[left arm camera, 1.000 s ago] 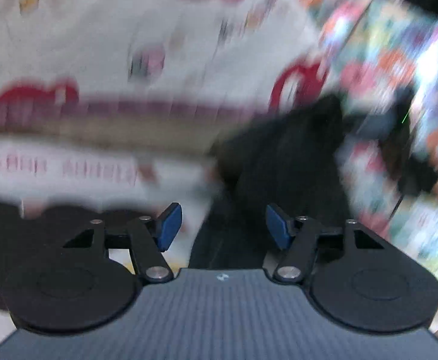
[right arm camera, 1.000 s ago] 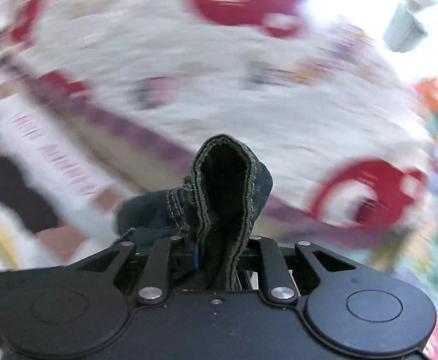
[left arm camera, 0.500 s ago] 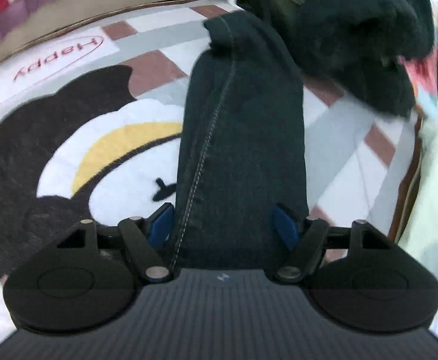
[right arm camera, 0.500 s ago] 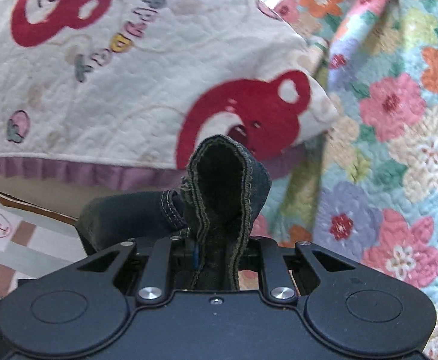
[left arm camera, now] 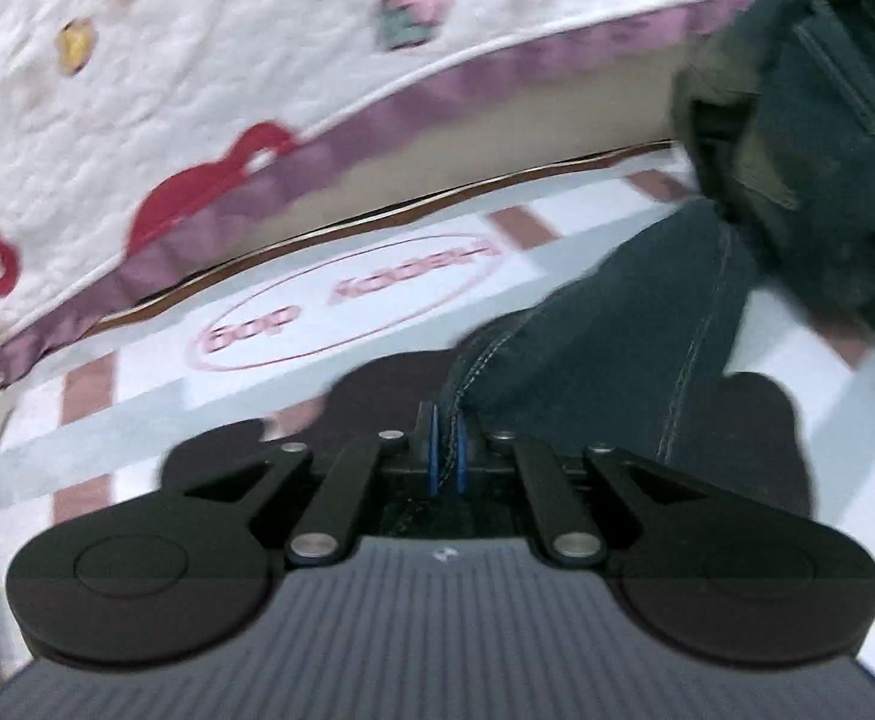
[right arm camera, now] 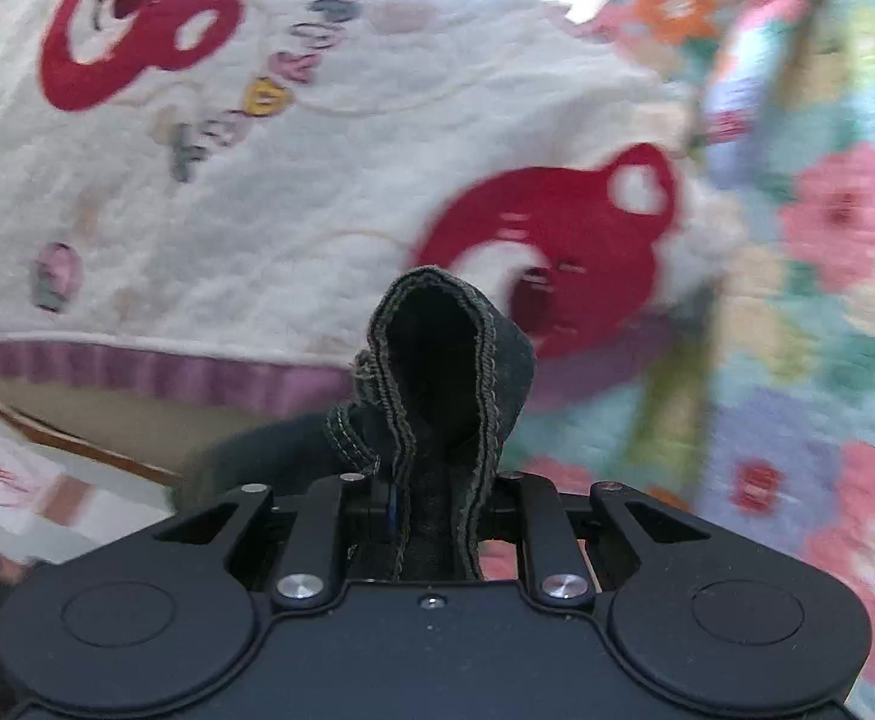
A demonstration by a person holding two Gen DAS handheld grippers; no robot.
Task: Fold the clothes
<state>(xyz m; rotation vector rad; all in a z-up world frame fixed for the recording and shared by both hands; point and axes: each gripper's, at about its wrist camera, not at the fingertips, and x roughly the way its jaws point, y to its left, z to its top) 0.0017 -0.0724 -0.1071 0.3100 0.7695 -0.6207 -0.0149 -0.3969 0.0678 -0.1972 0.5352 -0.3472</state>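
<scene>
The left gripper (left arm camera: pixel 446 450) has its jaws clenched on a thin seam edge of the jeans (left arm camera: pixel 617 348), which run toward two o'clock across the printed mat (left arm camera: pixel 347 294). The right gripper (right arm camera: pixel 434 504) grasps a bunched hem, likely so both ends can be lifted and doubled over beside the bear blanket (right arm camera: pixel 317 180).

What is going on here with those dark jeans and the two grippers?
A person is folding dark jeans on a patterned mat beside a bear-print quilt. The left gripper is shut on an edge of a leg. The right gripper holds a bunched hem raised.
</scene>
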